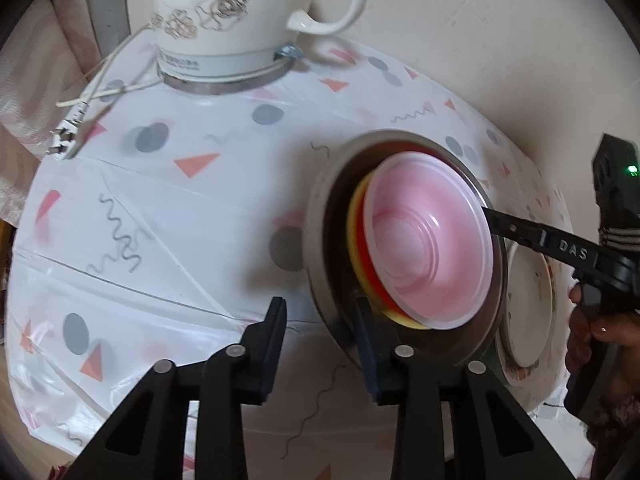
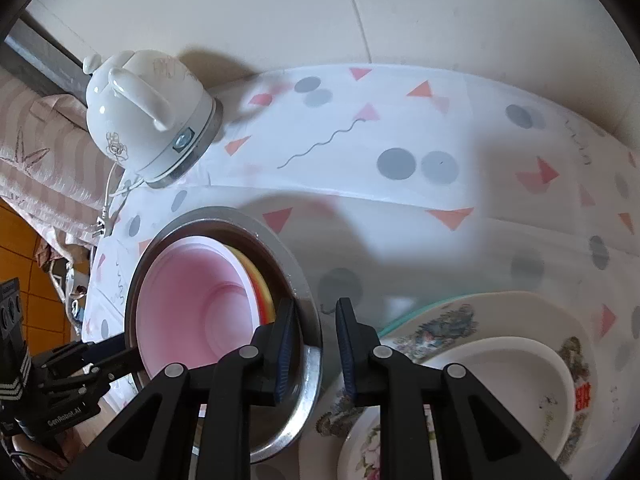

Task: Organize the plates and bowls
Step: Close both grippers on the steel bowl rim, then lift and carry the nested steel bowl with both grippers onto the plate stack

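Nearest the lens, the left gripper [image 1: 320,320] is held steeply downward over the near edge of the steel bowl [image 1: 320,216]. Its jaws are set partly apart and astride the bowl's wall, one finger outside and one inside. The outer finger is seen clear of the metal, with tablecloth showing in the gap, so nothing is clamped.

On the opposite side of the steel bowl, the right gripper [image 2: 316,336] is placed over the rim too. Only a narrow gap is left between its jaws, and the rim is caught between them. Whether the pads are actually pressed on the metal cannot be told. A person's hand [image 1: 592,328] is seen on that gripper's handle.

Inside the steel bowl, a pink bowl [image 1: 428,240] is nested on top. A red bowl [image 1: 370,276] and a yellow bowl [image 1: 354,248] are stacked beneath it, only their edges showing. The steel bowl itself is set on the desk [image 1: 160,220], which is covered by a white patterned cloth.

Just beside the steel bowl, on the right gripper's side, a decorated plate [image 2: 452,320] is laid with a white dish [image 2: 520,384] resting in it.

Well beyond the steel bowl, a white kettle [image 1: 224,20] is stood on its base, with its plug [image 1: 64,140] lying loose on the cloth.
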`<action>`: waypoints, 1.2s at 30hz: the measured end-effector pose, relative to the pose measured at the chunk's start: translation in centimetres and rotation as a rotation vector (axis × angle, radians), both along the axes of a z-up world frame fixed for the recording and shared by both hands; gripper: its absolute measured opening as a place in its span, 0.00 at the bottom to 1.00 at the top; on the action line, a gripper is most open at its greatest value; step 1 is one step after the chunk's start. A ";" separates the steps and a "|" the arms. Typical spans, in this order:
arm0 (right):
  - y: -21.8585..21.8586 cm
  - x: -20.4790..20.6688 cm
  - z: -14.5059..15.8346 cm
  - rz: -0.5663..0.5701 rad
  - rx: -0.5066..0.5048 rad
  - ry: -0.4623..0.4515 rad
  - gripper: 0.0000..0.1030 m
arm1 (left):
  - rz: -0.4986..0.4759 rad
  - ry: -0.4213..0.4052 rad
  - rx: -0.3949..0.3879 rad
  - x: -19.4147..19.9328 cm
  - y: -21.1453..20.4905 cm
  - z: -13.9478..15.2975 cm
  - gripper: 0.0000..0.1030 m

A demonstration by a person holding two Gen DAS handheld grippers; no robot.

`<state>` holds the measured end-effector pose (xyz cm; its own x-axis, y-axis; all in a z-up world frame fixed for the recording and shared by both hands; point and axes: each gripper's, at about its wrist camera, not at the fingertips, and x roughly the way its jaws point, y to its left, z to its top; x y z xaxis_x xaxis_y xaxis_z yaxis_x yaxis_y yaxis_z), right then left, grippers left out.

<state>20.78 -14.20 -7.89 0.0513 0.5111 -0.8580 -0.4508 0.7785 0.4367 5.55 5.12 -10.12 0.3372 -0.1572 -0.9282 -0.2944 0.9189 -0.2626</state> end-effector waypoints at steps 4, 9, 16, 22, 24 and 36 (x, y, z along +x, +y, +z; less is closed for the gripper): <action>0.5 0.1 -0.4 0.023 0.015 0.016 0.14 | -0.036 -0.008 0.004 0.3 -0.7 0.0 0.20; 1.0 0.7 -0.4 0.020 0.023 0.011 0.14 | -0.025 -0.017 0.029 1.0 -0.4 0.1 0.20; 1.5 2.5 -0.7 -0.058 0.064 0.028 0.14 | 0.014 -0.009 0.086 3.9 0.9 0.2 0.19; 1.8 3.3 -1.0 -0.084 0.082 0.044 0.15 | 0.035 0.008 0.108 5.1 1.1 -0.2 0.20; 2.0 3.2 -1.3 -0.077 0.075 0.061 0.15 | 0.033 0.009 0.107 5.0 1.0 -0.3 0.20; 2.3 3.3 -2.5 -0.079 0.097 0.114 0.14 | 0.034 -0.003 0.092 4.7 0.5 -0.9 0.21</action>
<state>24.09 -11.91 -10.43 -0.0002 0.5904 -0.8071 -0.3326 0.7611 0.5568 10.27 5.64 -11.06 0.3440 -0.0595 -0.9371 -0.3256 0.9285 -0.1785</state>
